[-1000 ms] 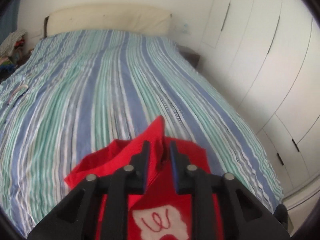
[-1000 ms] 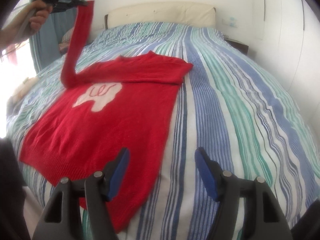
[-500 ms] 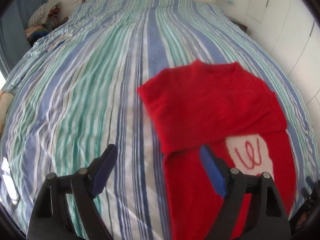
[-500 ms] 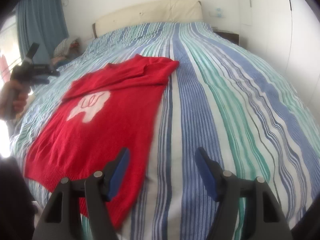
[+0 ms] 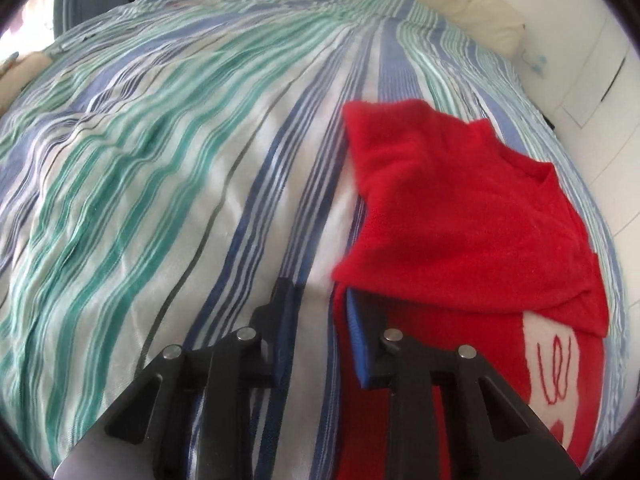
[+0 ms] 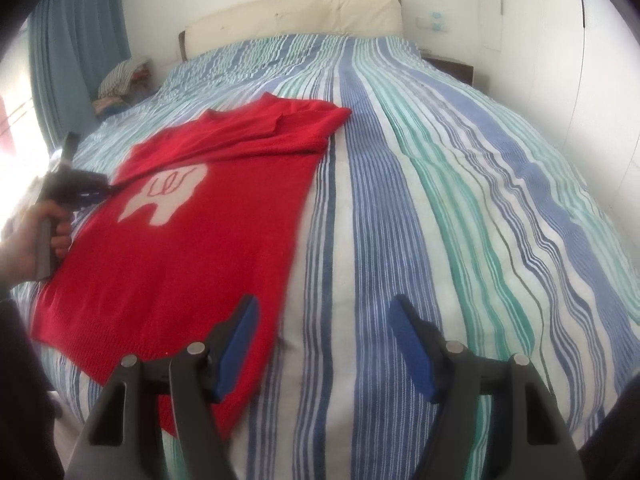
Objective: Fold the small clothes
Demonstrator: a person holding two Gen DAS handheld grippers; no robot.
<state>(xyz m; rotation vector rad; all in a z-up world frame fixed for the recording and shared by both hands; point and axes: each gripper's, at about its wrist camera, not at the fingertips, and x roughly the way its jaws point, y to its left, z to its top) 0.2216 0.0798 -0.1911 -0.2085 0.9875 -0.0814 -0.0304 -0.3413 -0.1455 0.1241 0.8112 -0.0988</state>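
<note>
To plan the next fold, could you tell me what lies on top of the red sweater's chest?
Both sleeves lie folded across the red sweater, above the white motif. What they cover is hidden.

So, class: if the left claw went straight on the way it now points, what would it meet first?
Probably the left edge of the red sweater where its sleeve is folded over, or the striped bedcover beside it; depth is unclear.
</note>
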